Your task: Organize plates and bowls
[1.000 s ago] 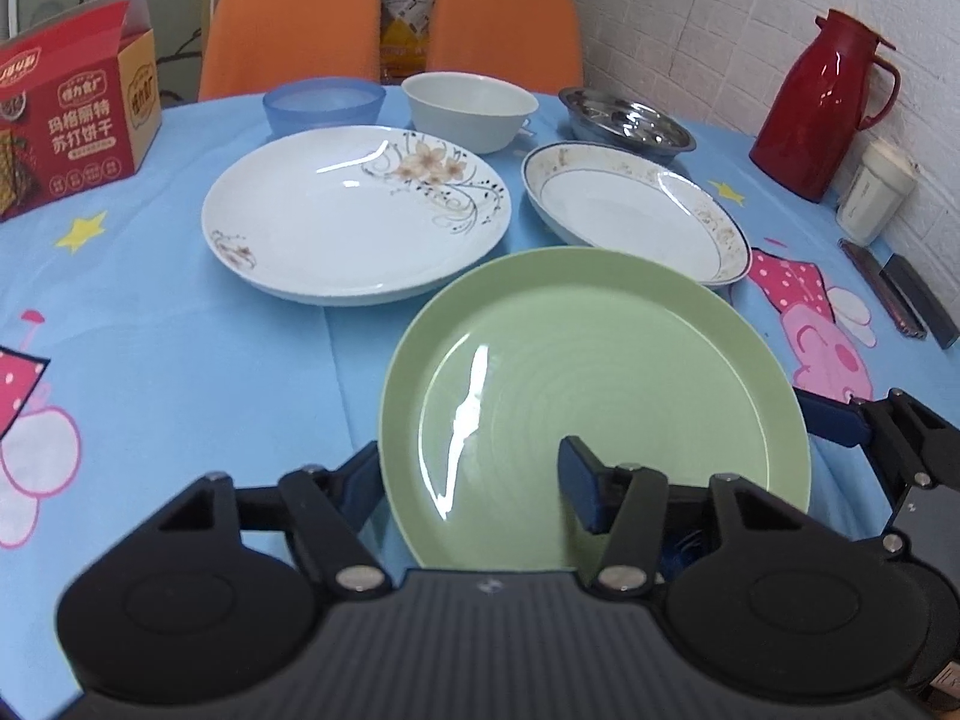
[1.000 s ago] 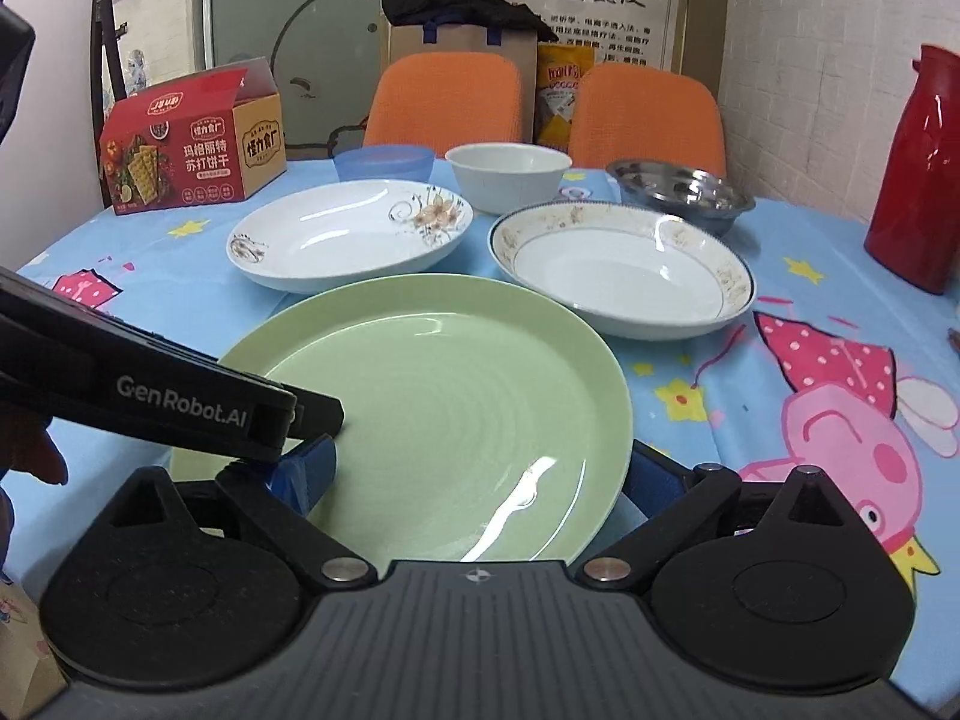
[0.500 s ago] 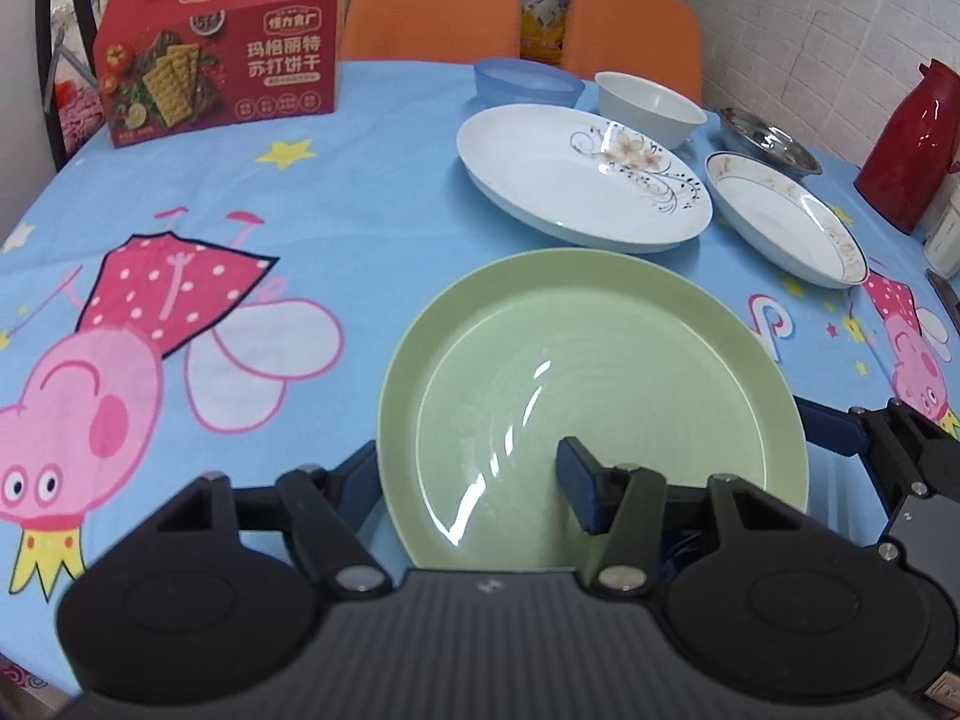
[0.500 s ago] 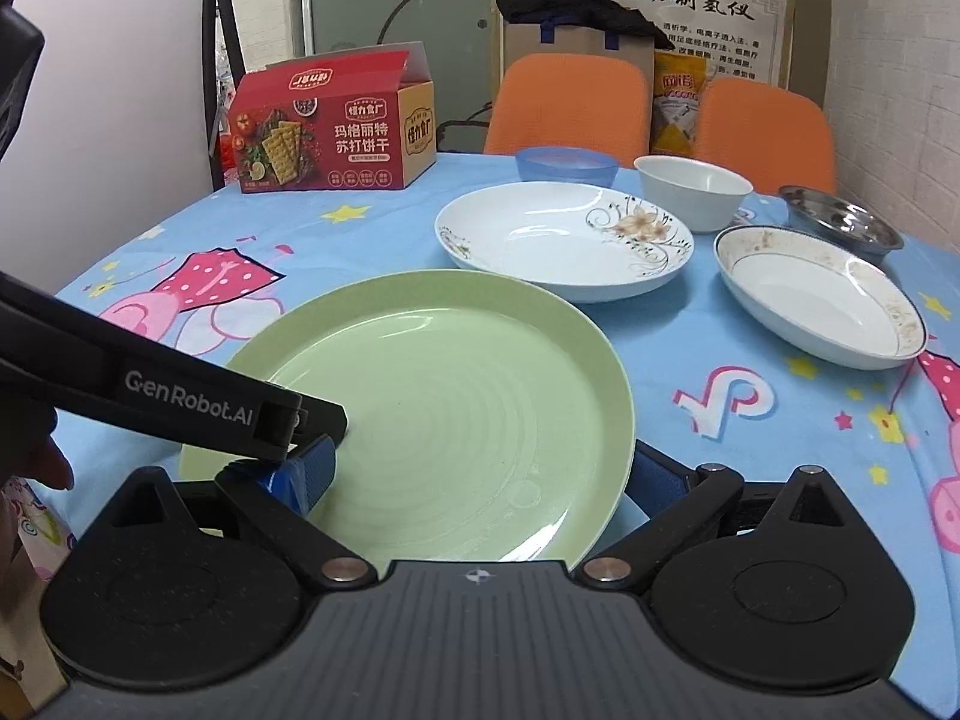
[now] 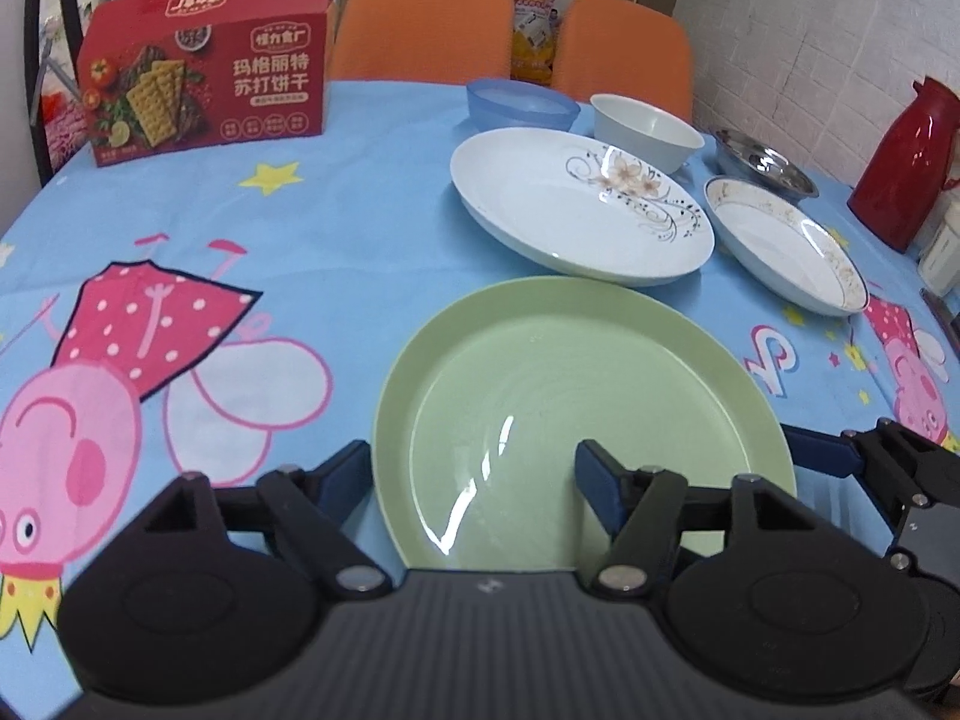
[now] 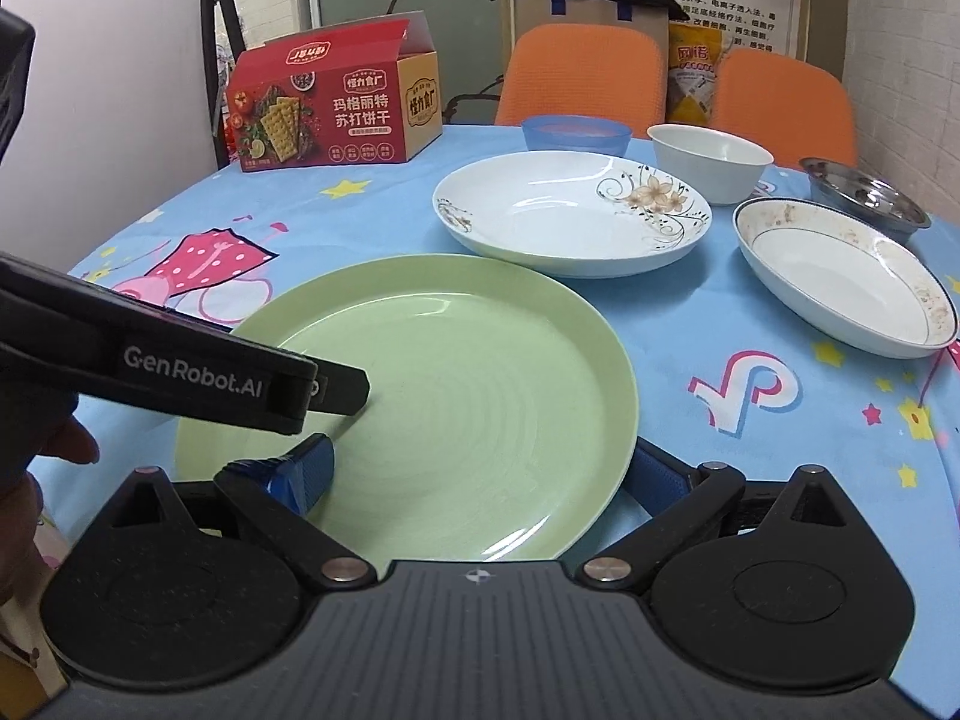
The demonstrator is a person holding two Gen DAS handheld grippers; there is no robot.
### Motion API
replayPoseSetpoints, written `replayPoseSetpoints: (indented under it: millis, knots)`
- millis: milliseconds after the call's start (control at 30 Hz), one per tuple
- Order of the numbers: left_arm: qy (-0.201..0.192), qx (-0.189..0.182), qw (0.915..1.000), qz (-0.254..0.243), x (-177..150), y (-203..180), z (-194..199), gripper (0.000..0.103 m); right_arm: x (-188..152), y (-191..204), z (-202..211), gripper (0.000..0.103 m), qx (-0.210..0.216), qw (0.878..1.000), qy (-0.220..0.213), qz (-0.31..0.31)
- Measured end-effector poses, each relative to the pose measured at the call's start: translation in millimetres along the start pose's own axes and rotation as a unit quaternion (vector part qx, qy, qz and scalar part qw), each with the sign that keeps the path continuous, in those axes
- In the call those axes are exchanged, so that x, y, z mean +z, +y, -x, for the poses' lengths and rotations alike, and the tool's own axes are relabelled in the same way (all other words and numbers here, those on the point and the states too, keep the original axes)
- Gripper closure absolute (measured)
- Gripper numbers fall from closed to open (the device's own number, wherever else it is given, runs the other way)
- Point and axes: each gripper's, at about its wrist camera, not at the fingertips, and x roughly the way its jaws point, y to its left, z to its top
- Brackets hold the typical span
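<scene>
A green plate (image 5: 576, 396) is held between both grippers above the blue tablecloth; it also shows in the right wrist view (image 6: 468, 396). My left gripper (image 5: 474, 480) is shut on its left rim, one finger under and one on top. My right gripper (image 6: 480, 474) is shut on its right rim the same way. Behind it stand a white flowered plate (image 5: 576, 204) (image 6: 570, 210), a gold-rimmed plate (image 5: 786, 240) (image 6: 840, 276), a blue bowl (image 5: 522, 102), a white bowl (image 5: 645, 126) and a steel bowl (image 5: 762, 165).
A red cracker box (image 5: 204, 96) stands at the back left. A red thermos (image 5: 906, 162) and a white cup (image 5: 942, 252) stand at the right edge. Two orange chairs (image 5: 420, 24) are behind the table. The table's left side shows bare cartoon-print cloth (image 5: 180, 276).
Both grippers have carried the green plate leftward across the table. The other plates and bowls now lie further to the right in view; the cracker box has come closer.
</scene>
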Motion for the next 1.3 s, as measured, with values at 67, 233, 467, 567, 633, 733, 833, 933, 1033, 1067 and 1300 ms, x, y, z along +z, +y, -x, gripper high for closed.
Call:
replayPoseSetpoints:
  millis: [67, 233, 467, 567, 633, 733, 833, 933, 1033, 1067, 1300]
  knots:
    - [-0.020, -0.004, 0.9997, 0.012, 6, 9, 10, 0.029, 5, -13, 15, 0.016, -0.005, 1.000, -0.015, -0.013]
    - [-0.046, 0.008, 0.9984, 0.032, 35, 30, 18, 0.029, 39, -54, 36, 0.014, -0.033, 0.997, -0.063, -0.034]
    - [-0.025, -0.002, 0.9983, 0.053, 84, 40, -23, 0.029, 100, -90, -16, 0.014, -0.029, 0.997, -0.073, -0.016]
    - [-0.003, -0.020, 0.9978, 0.063, 107, 38, -49, 0.029, 116, -97, -51, 0.014, -0.012, 0.999, -0.049, -0.009]
    - [-0.004, -0.020, 0.9979, 0.062, 118, 37, -60, 0.029, 123, -98, -70, 0.015, -0.007, 0.999, -0.037, 0.004]
    - [-0.002, -0.022, 0.9982, 0.056, 129, 38, -72, 0.029, 127, -99, -91, 0.014, -0.004, 1.000, -0.012, 0.010]
    - [0.004, -0.025, 0.9982, 0.054, 134, 41, -81, 0.029, 127, -96, -104, 0.014, -0.013, 1.000, 0.008, 0.026]
    - [0.005, -0.025, 0.9982, 0.055, 133, 45, -83, 0.029, 126, -94, -111, 0.013, -0.021, 0.999, 0.016, 0.019]
    - [0.005, -0.023, 0.9980, 0.059, 131, 51, -83, 0.029, 128, -88, -113, 0.013, -0.031, 0.999, 0.016, 0.016]
    - [0.006, -0.022, 0.9980, 0.059, 131, 52, -84, 0.029, 129, -86, -114, 0.013, -0.027, 0.999, 0.016, 0.015]
    - [0.013, -0.023, 0.9982, 0.053, 132, 43, -95, 0.029, 123, -84, -103, 0.014, -0.006, 1.000, 0.012, -0.007]
